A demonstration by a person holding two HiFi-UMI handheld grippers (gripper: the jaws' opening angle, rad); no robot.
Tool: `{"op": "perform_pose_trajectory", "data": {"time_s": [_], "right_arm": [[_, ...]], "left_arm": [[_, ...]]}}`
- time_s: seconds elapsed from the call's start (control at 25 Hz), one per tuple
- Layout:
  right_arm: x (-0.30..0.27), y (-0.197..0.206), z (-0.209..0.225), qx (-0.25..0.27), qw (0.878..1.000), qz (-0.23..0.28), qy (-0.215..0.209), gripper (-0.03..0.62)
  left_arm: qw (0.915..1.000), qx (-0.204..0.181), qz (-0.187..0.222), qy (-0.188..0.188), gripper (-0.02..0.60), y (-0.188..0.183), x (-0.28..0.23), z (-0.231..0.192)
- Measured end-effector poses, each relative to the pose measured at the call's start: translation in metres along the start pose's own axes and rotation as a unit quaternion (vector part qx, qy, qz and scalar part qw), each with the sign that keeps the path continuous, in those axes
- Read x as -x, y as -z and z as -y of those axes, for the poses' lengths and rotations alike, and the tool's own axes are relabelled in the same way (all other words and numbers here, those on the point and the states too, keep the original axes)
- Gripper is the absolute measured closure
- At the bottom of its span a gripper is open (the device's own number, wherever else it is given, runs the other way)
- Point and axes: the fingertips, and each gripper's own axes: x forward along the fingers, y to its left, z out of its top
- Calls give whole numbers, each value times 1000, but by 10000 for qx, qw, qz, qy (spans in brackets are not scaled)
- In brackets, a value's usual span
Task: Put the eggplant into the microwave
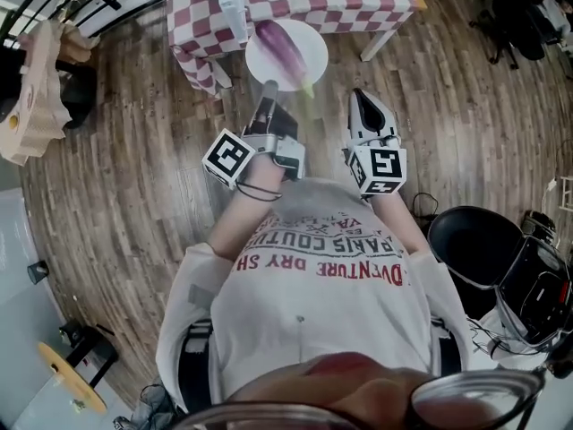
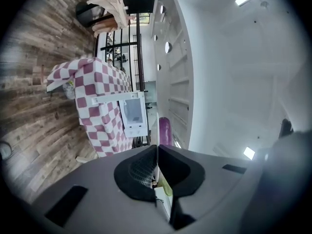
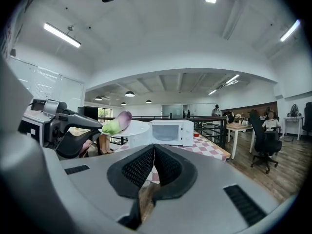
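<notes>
Head view: left gripper (image 1: 268, 92) clamps the rim of a round white plate (image 1: 260, 63) carrying a long purple eggplant (image 1: 281, 47); right gripper (image 1: 362, 101) alongside, jaws together, empty.

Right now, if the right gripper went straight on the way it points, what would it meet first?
Probably the microwave on the checked table: it sits dead ahead of the right gripper, though depth is unclear.
</notes>
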Motion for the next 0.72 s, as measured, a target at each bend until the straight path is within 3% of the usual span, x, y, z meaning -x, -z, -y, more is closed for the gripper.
{"op": "perform_pose_trajectory", "data": {"time_s": [0.2,0.4,0.72], "right_arm": [[-55,-4,5,-97,9999,-79,-53,568],[-104,-1,19,-135,9997,-113,-156,568],[-201,-5,76,-206,9981,-10,-579,568]], "left_arm": [[9995,-46,-27,-315,551,-27,-35,-22],[9998,64,-22,-181,551,-37,-75,-29],[9988,-135,290,-380,551,-48,-166,-53]]}}
